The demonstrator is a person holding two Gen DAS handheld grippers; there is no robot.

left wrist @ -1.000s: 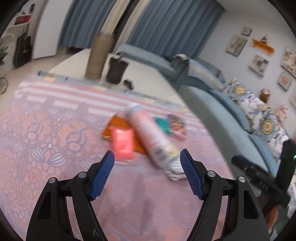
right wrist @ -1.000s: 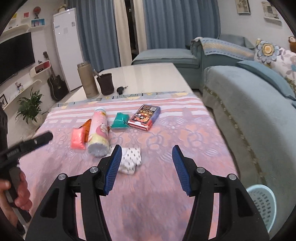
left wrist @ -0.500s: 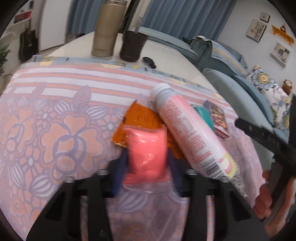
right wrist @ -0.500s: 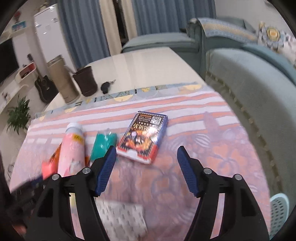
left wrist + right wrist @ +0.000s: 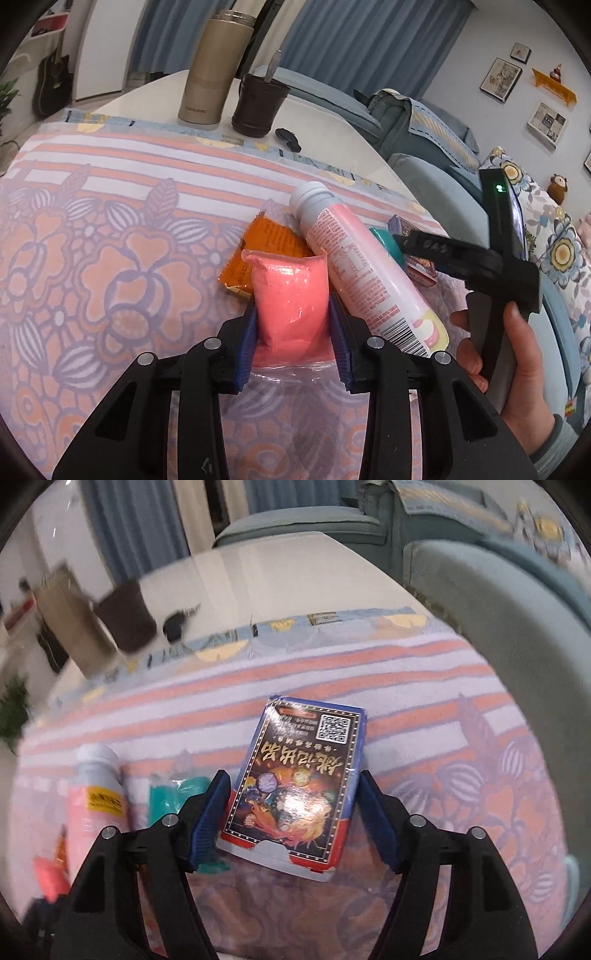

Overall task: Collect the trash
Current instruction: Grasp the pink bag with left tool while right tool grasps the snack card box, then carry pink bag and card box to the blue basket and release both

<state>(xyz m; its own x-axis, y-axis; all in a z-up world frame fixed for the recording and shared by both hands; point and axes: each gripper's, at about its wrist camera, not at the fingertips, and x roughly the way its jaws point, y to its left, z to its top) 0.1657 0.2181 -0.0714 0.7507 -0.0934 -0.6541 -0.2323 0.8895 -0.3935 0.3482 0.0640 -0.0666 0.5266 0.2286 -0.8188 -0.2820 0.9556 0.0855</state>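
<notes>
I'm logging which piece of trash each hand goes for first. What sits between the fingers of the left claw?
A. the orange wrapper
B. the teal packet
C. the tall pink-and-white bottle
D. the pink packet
D: in the left wrist view the left claw has its blue pads pressed on both sides of the pink packet; the orange wrapper lies behind it.
</notes>
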